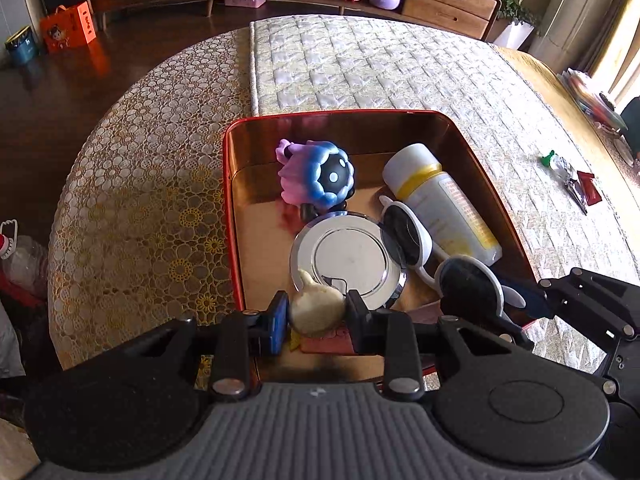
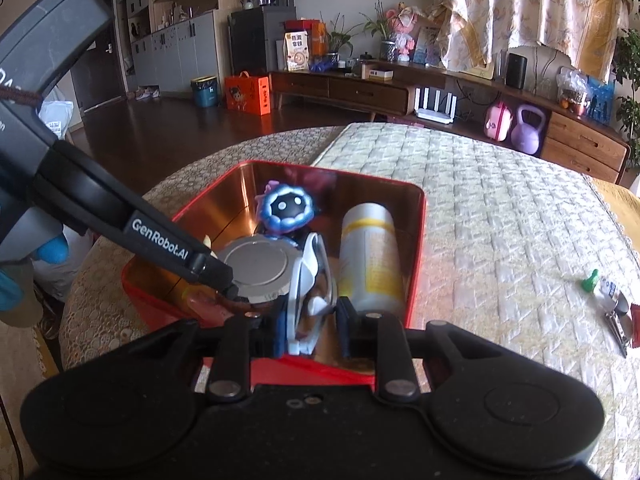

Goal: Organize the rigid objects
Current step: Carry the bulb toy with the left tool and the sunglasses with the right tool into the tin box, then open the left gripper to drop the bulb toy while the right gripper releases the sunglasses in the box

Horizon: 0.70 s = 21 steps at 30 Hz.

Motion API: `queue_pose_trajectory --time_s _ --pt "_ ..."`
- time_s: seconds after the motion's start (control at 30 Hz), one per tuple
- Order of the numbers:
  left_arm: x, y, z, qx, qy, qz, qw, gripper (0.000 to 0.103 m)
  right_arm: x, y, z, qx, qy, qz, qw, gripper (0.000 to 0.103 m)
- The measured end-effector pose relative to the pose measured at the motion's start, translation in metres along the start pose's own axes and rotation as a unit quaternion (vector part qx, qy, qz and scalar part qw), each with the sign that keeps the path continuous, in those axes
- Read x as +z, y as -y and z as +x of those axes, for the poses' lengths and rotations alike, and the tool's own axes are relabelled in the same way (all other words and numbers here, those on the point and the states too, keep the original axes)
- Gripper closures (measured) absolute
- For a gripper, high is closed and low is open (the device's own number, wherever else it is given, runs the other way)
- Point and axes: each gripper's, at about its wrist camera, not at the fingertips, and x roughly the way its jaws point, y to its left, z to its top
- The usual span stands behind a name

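A red tin box [image 1: 340, 114] with a copper inside stands on the table. In it are a purple and blue toy figure [image 1: 320, 176], a white bottle with yellow bands [image 1: 444, 204], a round silver disc [image 1: 348, 256] and white sunglasses [image 1: 408, 236]. My left gripper [image 1: 317, 305] is shut on a cream garlic-shaped piece [image 1: 316, 314], just above the disc's near edge. In the right wrist view my right gripper [image 2: 312, 320] is low in the box with the sunglasses [image 2: 310, 280] between its fingers. They lean on the left pad, and a small gap shows at the right one.
A small green-capped bottle [image 2: 604, 286], a metal clipper and a red packet lie on the quilted cover to the right of the box. The lace-covered table edge curves off to the left. A hand in a blue glove [image 2: 52, 248] holds the left gripper. A wooden sideboard [image 2: 360, 88] lines the far wall.
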Motion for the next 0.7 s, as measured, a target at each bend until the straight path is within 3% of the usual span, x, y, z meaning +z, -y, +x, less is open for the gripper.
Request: queue_pose_trajectory --time_s 0.23,0.7 --pt "-0.003 -0.002 -0.001 -0.001 -0.002 -0.011 0.9999 0.073 0.0 0.004 -0.012 0.006 0.004 0.017 1.0 0.066" --pt "-0.01 0.008 -0.015 -0.001 0.016 0.001 0.9999 0.068 0.003 0.01 -0.036 0.015 0.017 0.042 0.999 0.059"
